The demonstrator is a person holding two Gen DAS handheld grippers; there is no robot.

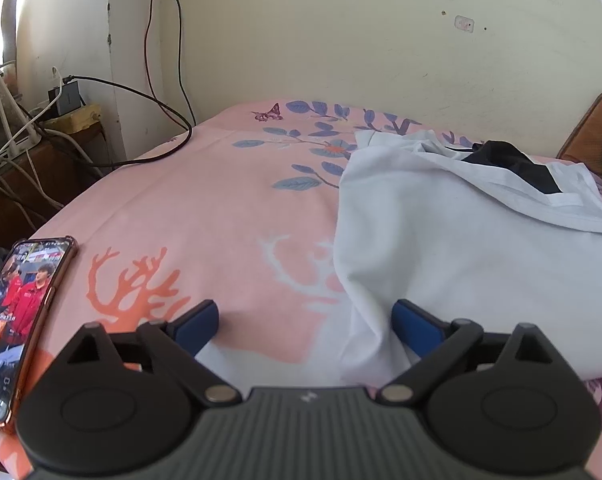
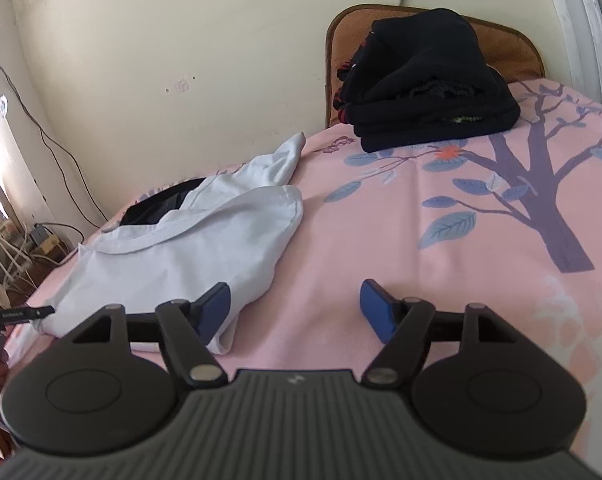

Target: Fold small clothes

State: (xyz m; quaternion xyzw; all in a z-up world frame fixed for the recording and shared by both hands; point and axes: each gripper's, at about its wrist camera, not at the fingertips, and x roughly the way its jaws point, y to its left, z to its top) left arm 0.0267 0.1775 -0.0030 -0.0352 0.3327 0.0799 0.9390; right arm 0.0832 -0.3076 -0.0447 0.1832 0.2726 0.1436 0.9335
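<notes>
i am at the near edge of the bed [image 1: 221,208], looking toward the wall behind it. the shirt [image 1: 461,260] lies on the bed between my two grippers: its near hem sits by the right finger of my left gripper [image 1: 305,328] and by the left finger of my right gripper [image 2: 297,312]. a phone [image 1: 25,308] lies to the left, near the edge. a stack of clothes [image 2: 429,92] sits at the far right, against a cushion [image 2: 513,44]. cables [image 1: 29,140] hang off the far left corner.

white shirt [image 1: 441,248], pink leaf-patterned bedsheet [image 1: 205,216], black folded clothes [image 2: 429,92]
</notes>
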